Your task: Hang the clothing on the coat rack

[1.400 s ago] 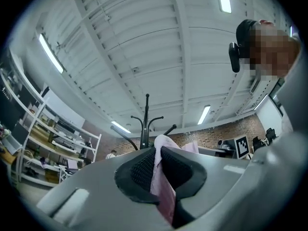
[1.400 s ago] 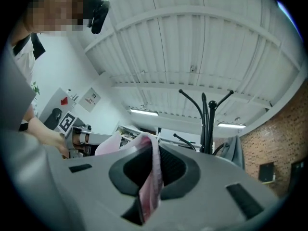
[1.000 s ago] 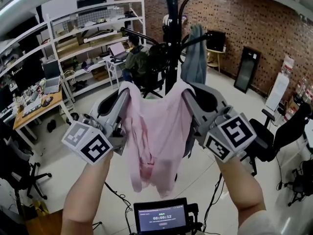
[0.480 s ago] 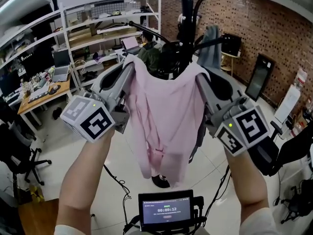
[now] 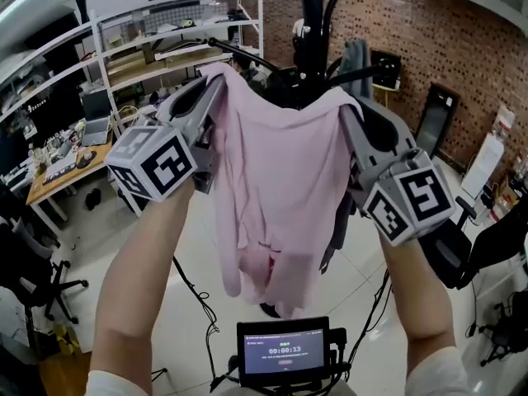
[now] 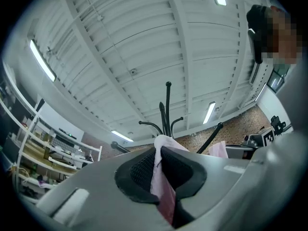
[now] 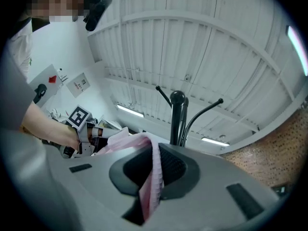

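A person holds a pink garment (image 5: 272, 188) aloft between two hand-held grippers, in front of a black coat rack (image 5: 312, 7). The left gripper (image 5: 213, 82) pinches one top corner, its jaws pressed together on a fold of pink cloth. The right gripper (image 5: 348, 107) clamps the other top corner the same way. The cloth stretches between them and hangs down towards a small screen (image 5: 283, 353) at the near edge of the head view. The rack's pole and curved hooks rise just beyond the garment's upper edge. A grey garment (image 5: 356, 60) hangs from a hook on the right. Metal shelving (image 5: 157, 44) stands at far left and a brick wall (image 5: 445, 40) at far right.
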Action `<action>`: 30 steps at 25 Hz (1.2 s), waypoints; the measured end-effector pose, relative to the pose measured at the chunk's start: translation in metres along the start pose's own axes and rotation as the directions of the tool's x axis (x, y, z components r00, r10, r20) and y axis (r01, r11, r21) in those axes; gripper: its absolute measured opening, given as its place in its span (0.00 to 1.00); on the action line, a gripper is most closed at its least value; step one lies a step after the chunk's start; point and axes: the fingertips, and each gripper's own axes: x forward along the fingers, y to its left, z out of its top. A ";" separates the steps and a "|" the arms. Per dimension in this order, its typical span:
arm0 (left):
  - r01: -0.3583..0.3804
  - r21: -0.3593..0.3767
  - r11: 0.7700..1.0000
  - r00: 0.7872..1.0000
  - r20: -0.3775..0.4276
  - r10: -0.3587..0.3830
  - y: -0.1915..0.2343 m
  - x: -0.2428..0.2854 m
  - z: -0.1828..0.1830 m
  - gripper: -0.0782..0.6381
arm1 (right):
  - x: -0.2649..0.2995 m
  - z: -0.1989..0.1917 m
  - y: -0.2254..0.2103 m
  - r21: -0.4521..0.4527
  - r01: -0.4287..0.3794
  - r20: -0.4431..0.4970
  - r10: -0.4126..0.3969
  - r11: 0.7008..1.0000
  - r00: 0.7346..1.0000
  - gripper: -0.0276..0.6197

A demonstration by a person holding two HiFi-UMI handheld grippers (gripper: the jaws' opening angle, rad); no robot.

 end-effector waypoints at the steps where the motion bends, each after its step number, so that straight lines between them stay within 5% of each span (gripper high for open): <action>1: -0.001 0.000 1.000 1.000 -0.001 0.001 0.006 0.004 0.001 0.15 | 0.003 -0.001 -0.002 -0.005 0.018 -0.001 -0.018 1.000 1.000 0.08; 7: 0.014 -0.022 1.000 0.999 -0.043 -0.015 0.034 0.040 -0.016 0.15 | 0.007 -0.016 -0.019 -0.086 0.133 -0.058 -0.138 0.987 0.989 0.08; 13: 0.023 -0.087 0.996 0.988 -0.153 -0.036 0.040 0.059 -0.079 0.15 | 0.001 -0.075 -0.016 -0.089 0.152 -0.203 -0.168 0.984 0.965 0.08; 19: 0.068 -0.184 0.981 0.964 -0.240 -0.112 0.023 0.060 -0.148 0.15 | -0.013 -0.127 0.003 -0.077 0.114 -0.320 -0.133 0.990 0.938 0.08; 30: 0.191 -0.297 0.936 0.915 -0.292 -0.279 -0.020 0.048 -0.208 0.16 | -0.008 -0.168 0.045 -0.007 0.031 -0.372 -0.031 0.999 0.928 0.08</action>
